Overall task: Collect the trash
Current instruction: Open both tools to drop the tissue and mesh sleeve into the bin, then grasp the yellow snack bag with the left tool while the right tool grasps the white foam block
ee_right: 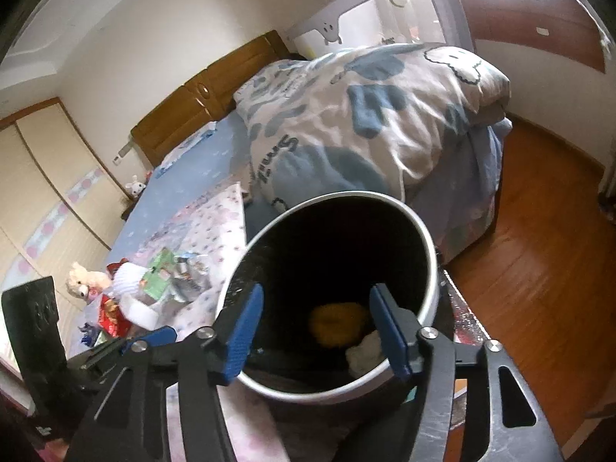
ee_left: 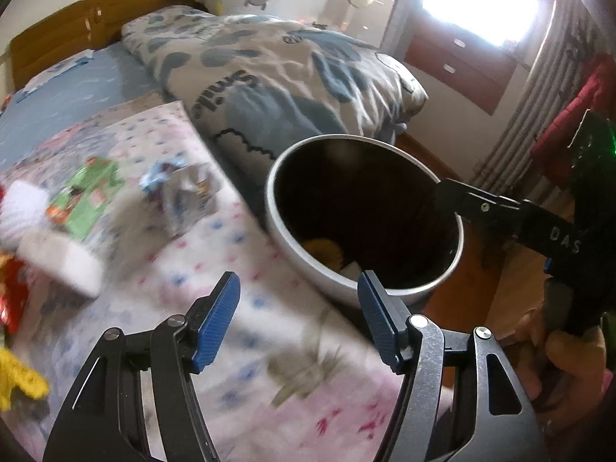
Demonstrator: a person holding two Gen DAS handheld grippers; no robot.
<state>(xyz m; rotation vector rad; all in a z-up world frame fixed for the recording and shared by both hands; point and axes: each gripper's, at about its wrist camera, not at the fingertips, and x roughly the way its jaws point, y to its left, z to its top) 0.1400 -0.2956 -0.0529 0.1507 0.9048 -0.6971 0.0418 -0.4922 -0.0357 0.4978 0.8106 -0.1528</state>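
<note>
A round white trash bin [ee_left: 292,254] with a dark inside stands beside the bed; in the right wrist view its rim [ee_right: 431,254] is just ahead. A yellow item [ee_right: 337,321] and a white crumpled item [ee_right: 365,354] lie at its bottom. My right gripper [ee_right: 317,333] is open and empty over the bin's mouth; it also shows in the left wrist view [ee_left: 446,196]. My left gripper [ee_left: 298,319] is open and empty above the pink floral sheet [ee_left: 269,365]. A crumpled silver-blue wrapper [ee_left: 181,192], a green packet [ee_left: 90,200] and white tissue [ee_left: 34,223] lie on the sheet to the left.
A folded blue-and-white quilt [ee_left: 292,69] lies on the bed behind the bin. Red [ee_left: 9,292] and yellow [ee_left: 19,377] wrappers sit at the far left. A teddy bear [ee_right: 82,283] lies by the trash pile. Wooden floor [ee_right: 539,269] is right of the bin.
</note>
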